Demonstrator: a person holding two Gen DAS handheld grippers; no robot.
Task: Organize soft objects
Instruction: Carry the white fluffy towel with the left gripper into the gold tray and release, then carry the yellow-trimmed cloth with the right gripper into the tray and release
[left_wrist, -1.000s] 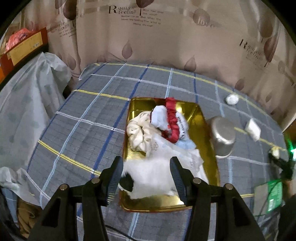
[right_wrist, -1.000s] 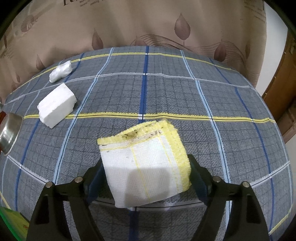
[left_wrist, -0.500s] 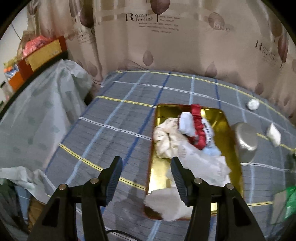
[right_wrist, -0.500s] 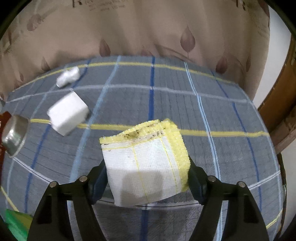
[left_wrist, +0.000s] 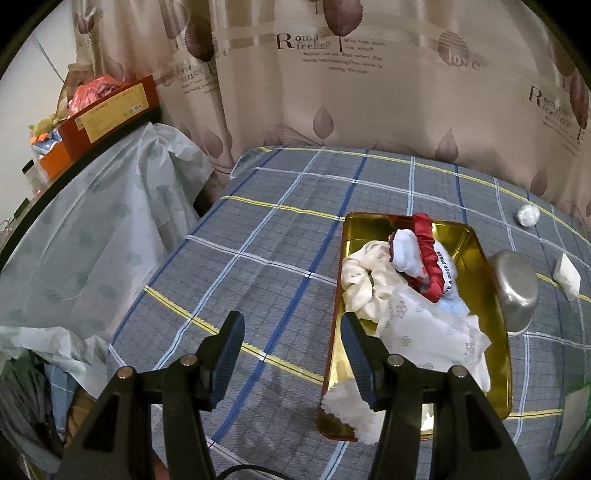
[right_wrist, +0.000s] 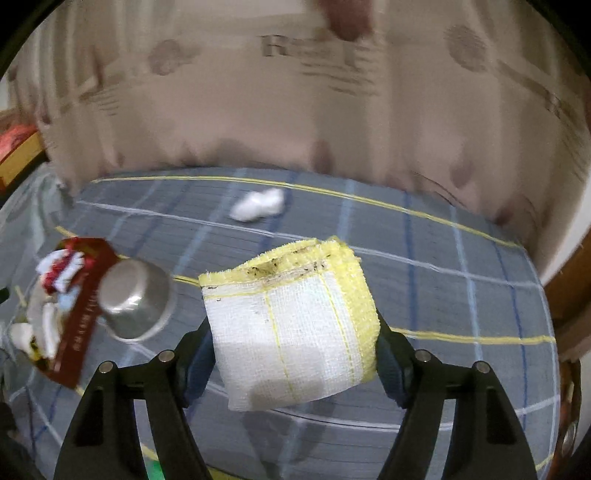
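Right tongs (right_wrist: 291, 343) clamping folded cloth (right_wrist: 291, 325)

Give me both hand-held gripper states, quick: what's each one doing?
Left hand-held gripper: open, holding nothing.
Right hand-held gripper: shut on the folded yellow-edged cloth, clear of the checked bedsheet.

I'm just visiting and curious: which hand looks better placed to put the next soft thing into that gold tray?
The right. The right gripper already grips the folded white-and-yellow cloth, lifted off the bed. The left gripper hangs open and empty beside the gold tray.
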